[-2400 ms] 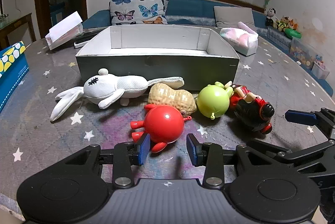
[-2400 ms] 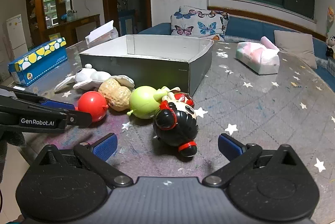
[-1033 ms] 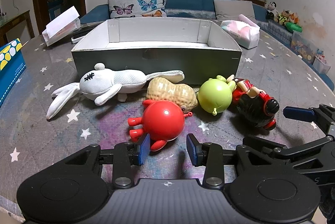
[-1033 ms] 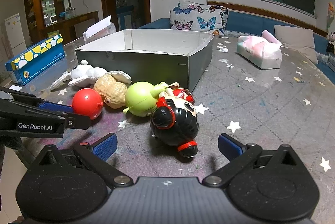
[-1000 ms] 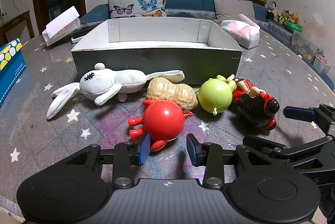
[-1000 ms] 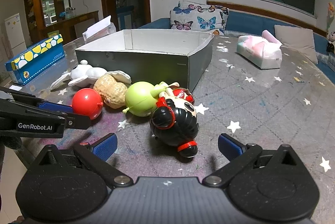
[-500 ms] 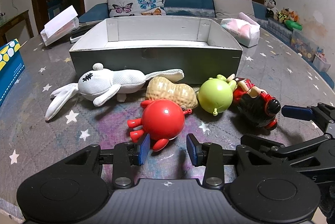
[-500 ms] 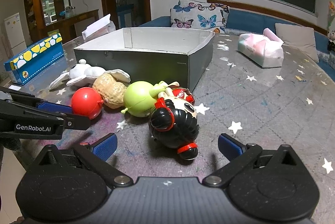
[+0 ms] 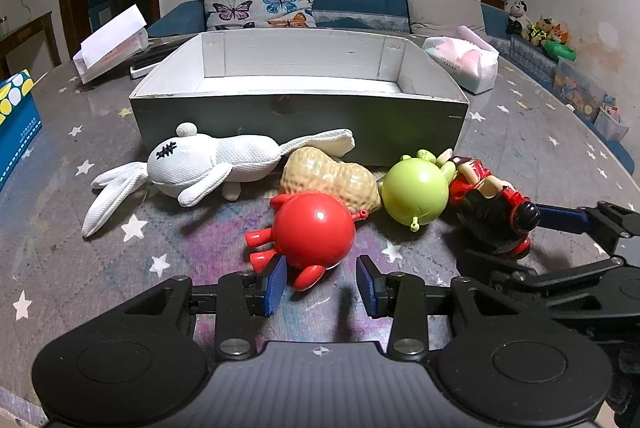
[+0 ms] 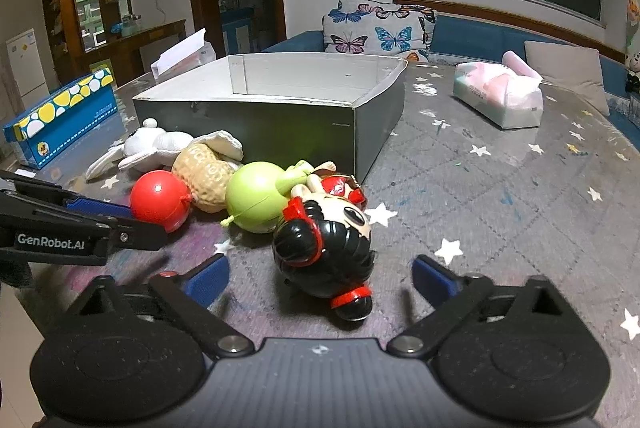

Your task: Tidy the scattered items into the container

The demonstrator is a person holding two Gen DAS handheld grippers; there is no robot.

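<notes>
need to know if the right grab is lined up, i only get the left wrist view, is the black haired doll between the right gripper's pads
Observer: Yes. In the right wrist view the black-haired doll has its head between the blue pads of the right gripper. The jaws are closing, with a gap showing on both sides.
Operator: which way is it lying
Observer: On its back, face up, with the red-banded bun pointing at the gripper and its body toward the green round toy.
</notes>
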